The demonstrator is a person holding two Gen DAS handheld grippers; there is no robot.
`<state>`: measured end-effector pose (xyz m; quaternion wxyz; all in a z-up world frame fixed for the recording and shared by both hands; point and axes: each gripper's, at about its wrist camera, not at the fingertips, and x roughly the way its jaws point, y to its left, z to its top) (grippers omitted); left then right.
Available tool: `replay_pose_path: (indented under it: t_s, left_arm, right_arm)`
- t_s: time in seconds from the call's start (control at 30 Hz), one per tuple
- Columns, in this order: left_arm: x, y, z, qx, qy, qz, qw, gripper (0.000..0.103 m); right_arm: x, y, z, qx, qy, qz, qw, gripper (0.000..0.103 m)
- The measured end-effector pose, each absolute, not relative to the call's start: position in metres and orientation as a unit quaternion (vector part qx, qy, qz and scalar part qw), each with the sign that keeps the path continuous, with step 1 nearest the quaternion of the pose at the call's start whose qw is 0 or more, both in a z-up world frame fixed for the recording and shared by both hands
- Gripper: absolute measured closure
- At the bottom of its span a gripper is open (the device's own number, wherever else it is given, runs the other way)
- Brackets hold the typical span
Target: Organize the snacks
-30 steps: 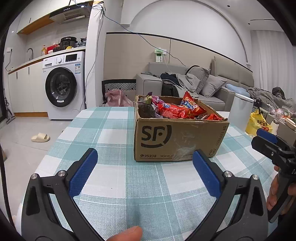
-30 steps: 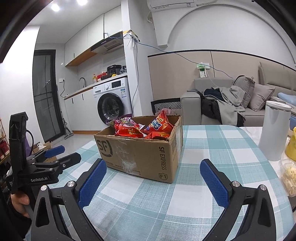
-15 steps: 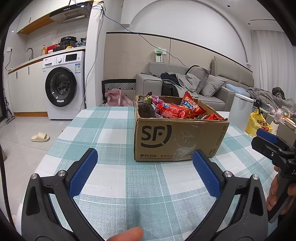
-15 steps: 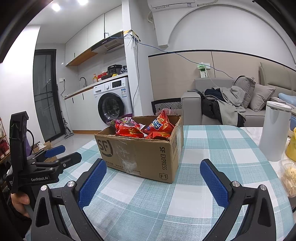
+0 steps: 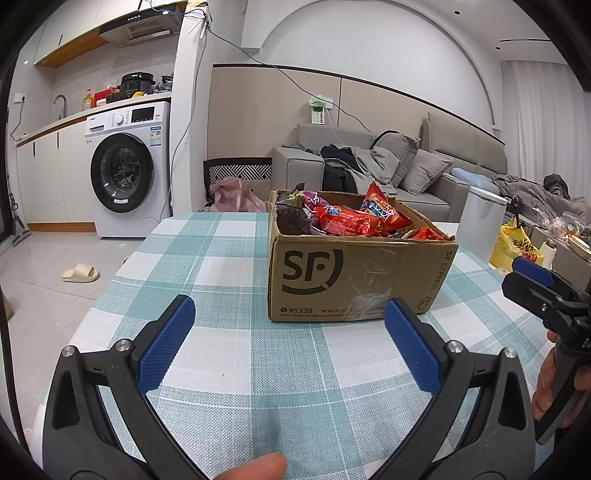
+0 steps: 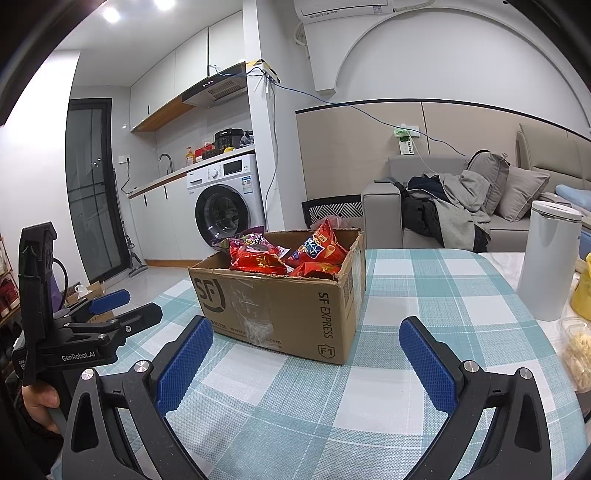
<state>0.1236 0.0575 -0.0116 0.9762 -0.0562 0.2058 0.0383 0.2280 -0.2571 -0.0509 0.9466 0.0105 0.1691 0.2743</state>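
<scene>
Both my grippers, left (image 5: 288,325) and right (image 6: 304,345), jaws spread, empty. Snack box (image 5: 354,273) mid-worktop, toward far edge. Reach over the rim, pinch one red bag (image 5: 345,221) by its top.

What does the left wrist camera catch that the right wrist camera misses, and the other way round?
Only the left wrist view shows a beige slipper on the floor and a yellow bag past the table's far right edge. Only the right wrist view shows a dark glass door and the air conditioner high on the wall. Both show the cardboard box full of snack packets on the checked tablecloth, the washing machine, the sofa and a white canister.
</scene>
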Motion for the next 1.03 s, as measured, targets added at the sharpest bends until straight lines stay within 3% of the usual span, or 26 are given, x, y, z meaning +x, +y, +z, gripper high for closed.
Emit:
replay_pose_path:
  t_s: [1.03]
  left_arm:
    - [0.1229, 0.0566, -0.0107, -0.054, 0.202, 0.039, 0.977, 0.001]
  right_arm:
    - [0.2281, -0.257, -0.0508, 0.011, 0.169, 0.274, 0.947, 0.0]
